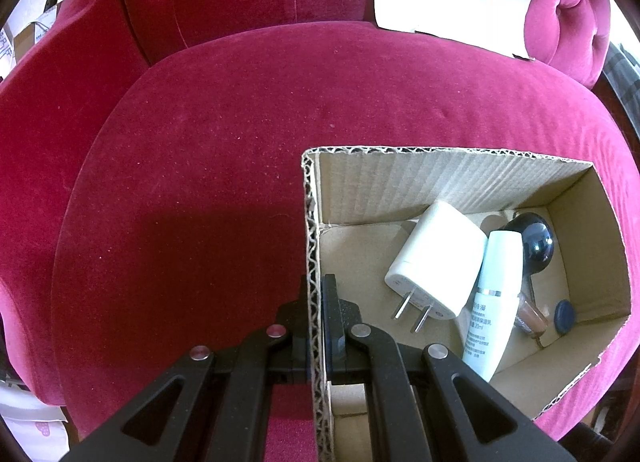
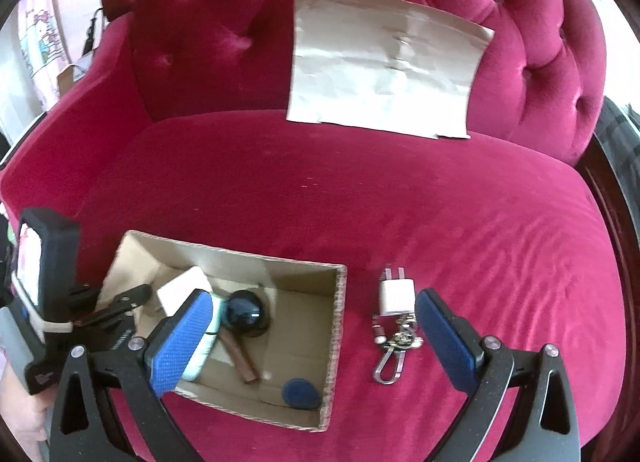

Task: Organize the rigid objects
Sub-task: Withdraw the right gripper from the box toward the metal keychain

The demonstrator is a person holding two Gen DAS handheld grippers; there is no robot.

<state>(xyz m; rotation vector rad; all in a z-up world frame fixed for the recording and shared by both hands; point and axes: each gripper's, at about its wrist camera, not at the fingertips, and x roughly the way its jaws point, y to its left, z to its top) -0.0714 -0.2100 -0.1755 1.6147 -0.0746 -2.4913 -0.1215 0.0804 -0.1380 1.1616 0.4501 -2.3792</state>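
Left tool point(image 1: 316, 302) tilts steeply down, clamped on the cardboard box point(image 1: 310, 221) wall. Right tool point(image 2: 312, 338) hangs spread wide, angled down, the small charger point(image 2: 396, 294) just right of the box.

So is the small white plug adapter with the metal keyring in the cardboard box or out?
Out: small white plug adapter lies on red cushion beside cardboard box.

I see the red velvet sofa seat point(image 2: 400, 189) carrying an open cardboard box point(image 2: 338, 326), a small white plug point(image 2: 396, 296) and a metal keyring clip point(image 2: 394, 350) just beside it, with a crumpled paper sheet point(image 2: 384, 61) propped against the backrest.
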